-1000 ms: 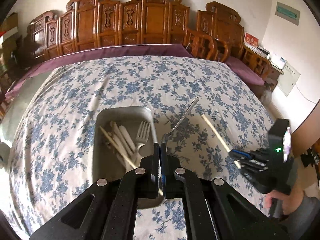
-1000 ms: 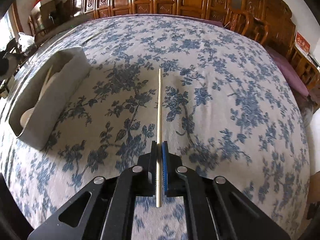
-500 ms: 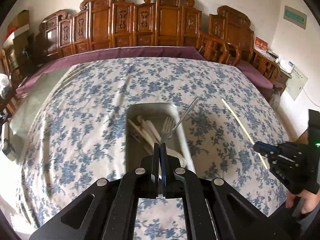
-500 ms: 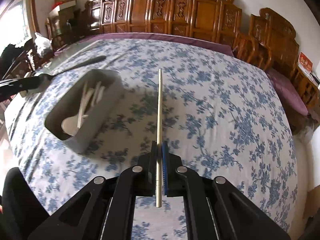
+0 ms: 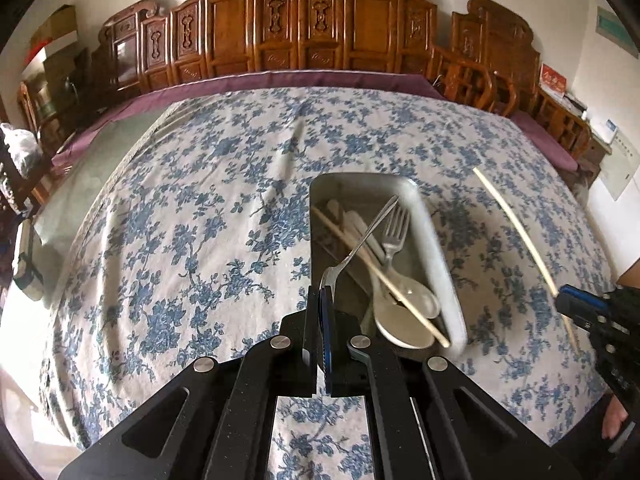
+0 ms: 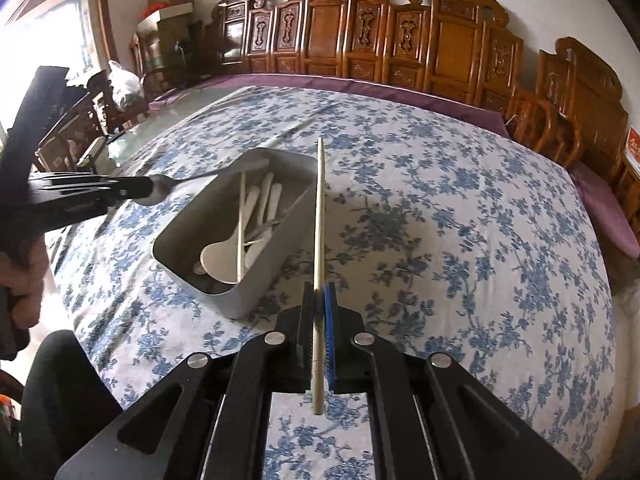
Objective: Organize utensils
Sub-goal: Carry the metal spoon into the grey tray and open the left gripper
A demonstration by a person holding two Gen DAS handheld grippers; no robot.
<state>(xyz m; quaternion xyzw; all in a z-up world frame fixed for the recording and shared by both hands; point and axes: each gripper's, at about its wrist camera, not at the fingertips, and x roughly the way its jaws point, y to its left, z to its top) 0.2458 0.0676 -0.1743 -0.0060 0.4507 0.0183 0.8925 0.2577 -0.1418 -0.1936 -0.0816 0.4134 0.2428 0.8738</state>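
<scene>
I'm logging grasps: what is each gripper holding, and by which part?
The left gripper pinches a metal spoon by its bowl end; the right gripper clamps a chopstick near its thick end.

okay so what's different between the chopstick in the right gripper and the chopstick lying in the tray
The held chopstick is clamped in the right gripper, in the air beside the tray; the tray chopstick lies loose inside it. The held one touches no utensil; the tray one rests across the white spoons. Both are pale and thin.
</scene>
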